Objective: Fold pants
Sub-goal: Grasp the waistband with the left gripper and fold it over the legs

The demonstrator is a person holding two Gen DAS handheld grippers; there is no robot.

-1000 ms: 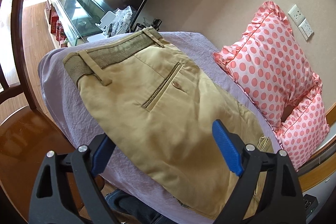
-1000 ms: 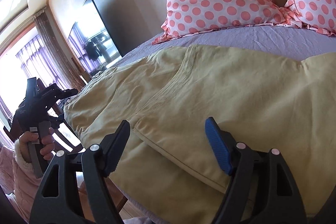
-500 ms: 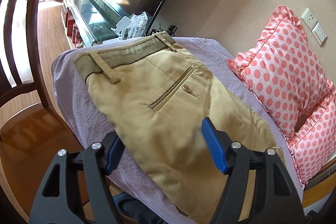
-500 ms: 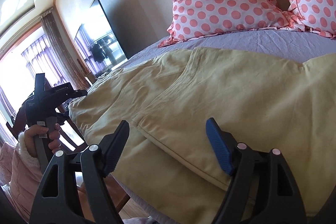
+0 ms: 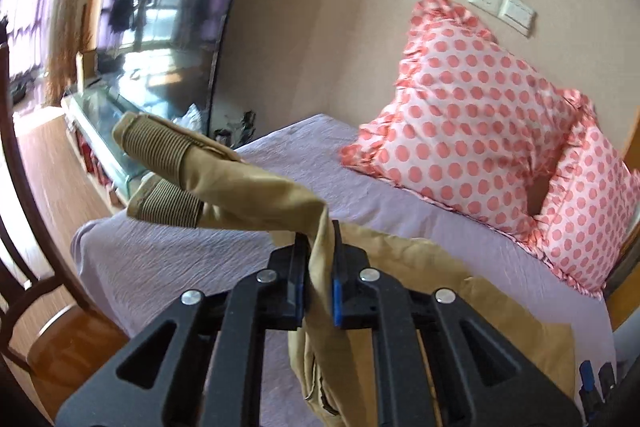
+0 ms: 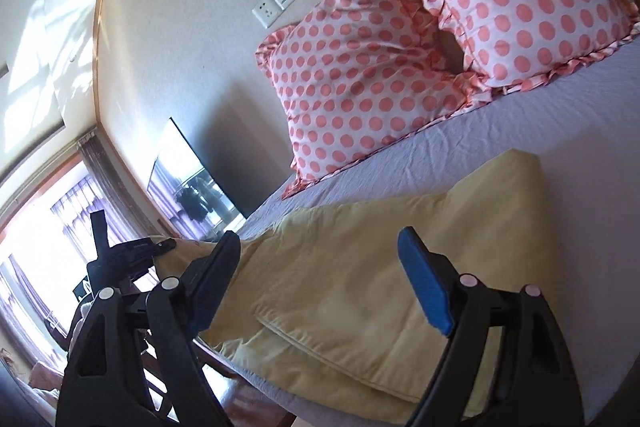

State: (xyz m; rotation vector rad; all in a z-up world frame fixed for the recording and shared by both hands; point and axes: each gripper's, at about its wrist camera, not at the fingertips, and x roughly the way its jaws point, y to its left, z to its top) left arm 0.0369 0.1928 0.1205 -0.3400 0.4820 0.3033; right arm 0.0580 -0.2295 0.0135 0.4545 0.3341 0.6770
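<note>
Left tongs (image 5: 320, 291) clenched on pants (image 5: 248, 195), waistband lifted off bed (image 5: 168, 267) for folding; right tongs (image 6: 320, 287) released, hovering over legs.

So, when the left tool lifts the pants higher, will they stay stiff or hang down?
Probably floppy: the pants already drape over the left tool. The ribbed waistband looks thicker and may sag more slowly. The part lying on the bed will likely drag.

Tan cotton pants (image 5: 256, 187) with a ribbed waistband, near end bunched and lifted, far legs flat on the bed's right.
</note>
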